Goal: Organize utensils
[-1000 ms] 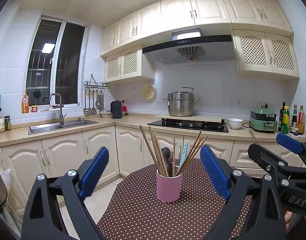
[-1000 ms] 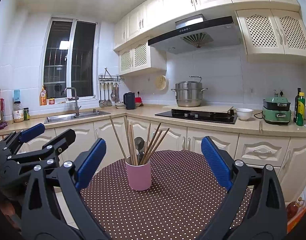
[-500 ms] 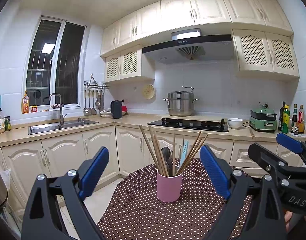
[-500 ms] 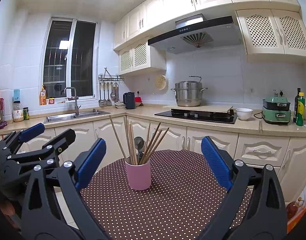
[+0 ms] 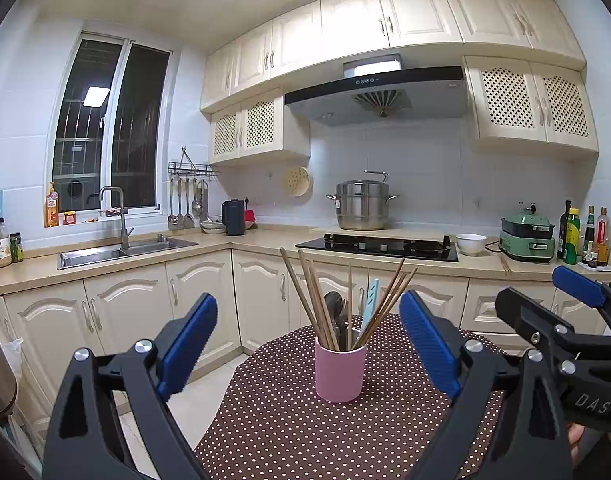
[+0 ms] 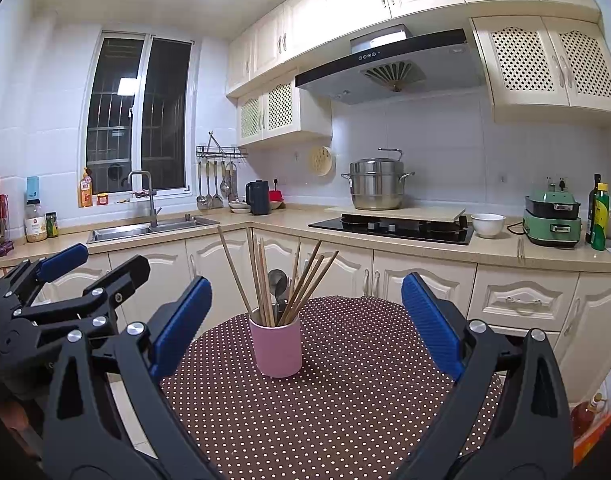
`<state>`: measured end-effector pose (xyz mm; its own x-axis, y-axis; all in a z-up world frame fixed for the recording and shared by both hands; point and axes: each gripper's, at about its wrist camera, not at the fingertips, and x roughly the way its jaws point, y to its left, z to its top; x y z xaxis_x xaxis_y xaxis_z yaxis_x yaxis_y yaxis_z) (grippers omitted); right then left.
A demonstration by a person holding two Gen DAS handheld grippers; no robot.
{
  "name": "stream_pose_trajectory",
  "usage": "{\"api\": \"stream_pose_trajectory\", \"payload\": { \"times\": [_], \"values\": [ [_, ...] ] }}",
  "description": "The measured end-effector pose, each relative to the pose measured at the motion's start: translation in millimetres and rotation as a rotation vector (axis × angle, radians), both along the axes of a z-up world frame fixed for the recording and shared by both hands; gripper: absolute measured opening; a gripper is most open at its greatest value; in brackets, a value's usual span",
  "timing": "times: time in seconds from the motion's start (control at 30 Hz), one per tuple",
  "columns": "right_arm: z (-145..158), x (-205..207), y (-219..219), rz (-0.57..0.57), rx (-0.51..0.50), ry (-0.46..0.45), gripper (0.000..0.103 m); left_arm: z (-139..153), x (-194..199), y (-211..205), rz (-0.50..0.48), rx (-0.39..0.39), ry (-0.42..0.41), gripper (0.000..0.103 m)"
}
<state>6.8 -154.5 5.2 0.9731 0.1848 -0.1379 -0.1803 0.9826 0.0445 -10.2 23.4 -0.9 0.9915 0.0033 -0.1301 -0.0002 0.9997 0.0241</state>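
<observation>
Table (image 5: 289,432), dotted brown cloth: ahead of and below both grippers.
Left gripper (image 5: 308,350): jaws spread wide, holding nothing.
Right gripper (image 6: 306,324): jaws spread wide, holding nothing; beside the left one.
Cup (image 5: 340,374), pink: upright on the table, between the left fingertips, nearer the left fingertip of the right tool.
Chopsticks (image 5: 313,300): standing fanned in the cup with a dark spoon (image 5: 334,304).
Pale blue utensil (image 5: 370,300): in the cup, seen from the left wrist only.
Nothing stands between tools and cup.

left claw (image 5: 309,344): jaws spread wide, empty, level, facing forward | right claw (image 6: 305,326): jaws spread wide, empty, level, just beside left
</observation>
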Motion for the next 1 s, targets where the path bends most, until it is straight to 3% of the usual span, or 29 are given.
{"api": "stream_pose_trajectory", "payload": {
  "times": [0.63,1.0],
  "values": [
    [-3.6,1.4,0.4,0.003,0.005,0.012,0.094,-3.9,2.9,3.5,0.0,0.002,0.012,0.091],
    [-13.2,16.5,-1.6,0.009,0.009,0.078,0.094,-9.9,19.7,2.2,0.008,0.008,0.111,0.091]
  ]
}}
